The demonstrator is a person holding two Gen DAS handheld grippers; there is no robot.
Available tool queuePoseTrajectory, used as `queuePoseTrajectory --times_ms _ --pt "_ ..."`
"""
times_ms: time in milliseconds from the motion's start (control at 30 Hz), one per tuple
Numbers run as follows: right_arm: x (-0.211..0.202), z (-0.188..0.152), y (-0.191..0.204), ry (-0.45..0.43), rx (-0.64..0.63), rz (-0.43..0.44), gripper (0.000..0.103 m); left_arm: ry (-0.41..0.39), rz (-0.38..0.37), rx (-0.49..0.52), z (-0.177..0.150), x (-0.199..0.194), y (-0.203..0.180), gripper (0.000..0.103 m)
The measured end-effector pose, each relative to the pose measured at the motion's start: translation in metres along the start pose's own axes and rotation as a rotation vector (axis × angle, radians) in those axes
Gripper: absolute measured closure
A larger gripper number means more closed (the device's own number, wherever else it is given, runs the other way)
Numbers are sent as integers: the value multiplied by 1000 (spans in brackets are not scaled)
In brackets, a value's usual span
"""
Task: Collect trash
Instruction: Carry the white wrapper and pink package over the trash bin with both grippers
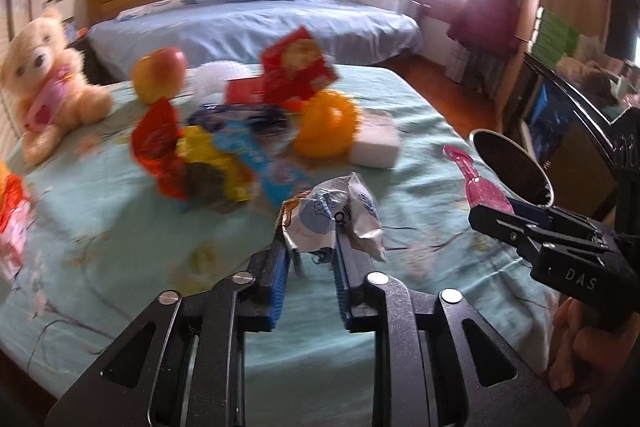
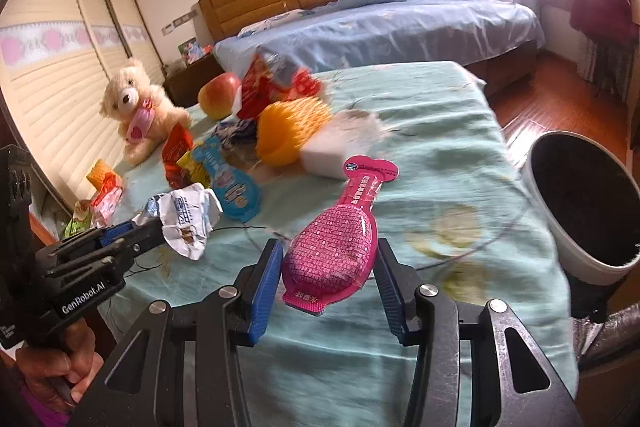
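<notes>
My left gripper (image 1: 312, 247) is shut on a crumpled white and blue wrapper (image 1: 336, 215), held a little above the pale green tablecloth (image 1: 420, 131). My right gripper (image 2: 328, 259) is shut on a pink sachet (image 2: 336, 243) with a narrow neck, its blue pads (image 2: 266, 283) pressing on both sides. In the right wrist view, the left gripper (image 2: 156, 227) comes in from the left with the wrapper (image 2: 188, 223). A white bin (image 2: 584, 203) with a dark inside stands at the table's right edge, close to the right gripper (image 1: 476, 215). More wrappers (image 1: 192, 155) lie in a heap behind.
A teddy bear (image 2: 136, 107), an apple (image 2: 218, 95), an orange spiky ball (image 2: 288, 127) and a white block (image 2: 332, 147) sit among the wrappers. Red packets (image 2: 104, 195) lie at the left edge. Behind the table is a blue bed (image 2: 380, 27); wooden floor (image 2: 560, 95) lies to the right.
</notes>
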State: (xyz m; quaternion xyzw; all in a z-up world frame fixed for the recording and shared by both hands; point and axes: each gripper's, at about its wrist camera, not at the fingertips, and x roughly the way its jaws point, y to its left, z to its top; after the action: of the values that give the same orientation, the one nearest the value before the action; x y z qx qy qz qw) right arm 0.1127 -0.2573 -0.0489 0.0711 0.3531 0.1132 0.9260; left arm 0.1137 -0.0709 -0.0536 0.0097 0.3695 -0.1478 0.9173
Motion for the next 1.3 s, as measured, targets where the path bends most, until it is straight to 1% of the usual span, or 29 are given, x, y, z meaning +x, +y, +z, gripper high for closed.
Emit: queuePoseTrajectory --times_ms 233,400,800,1067,1300 --pt "-13 0 -36 -14 56 -46 56 12 -45 42 7 17 -32 85" --pt "-22 1 -56 -31 85 -65 56 22 -74 54 12 23 -46 86" --pt "-37 1 -94 -55 131 -100 56 27 -121 107 24 33 -82 87" --pt "-43 5 -118 -66 152 -135 56 15 -154 154 39 40 -111 87" --pt "-44 10 -144 -71 183 -173 56 18 -179 182 55 55 -135 87"
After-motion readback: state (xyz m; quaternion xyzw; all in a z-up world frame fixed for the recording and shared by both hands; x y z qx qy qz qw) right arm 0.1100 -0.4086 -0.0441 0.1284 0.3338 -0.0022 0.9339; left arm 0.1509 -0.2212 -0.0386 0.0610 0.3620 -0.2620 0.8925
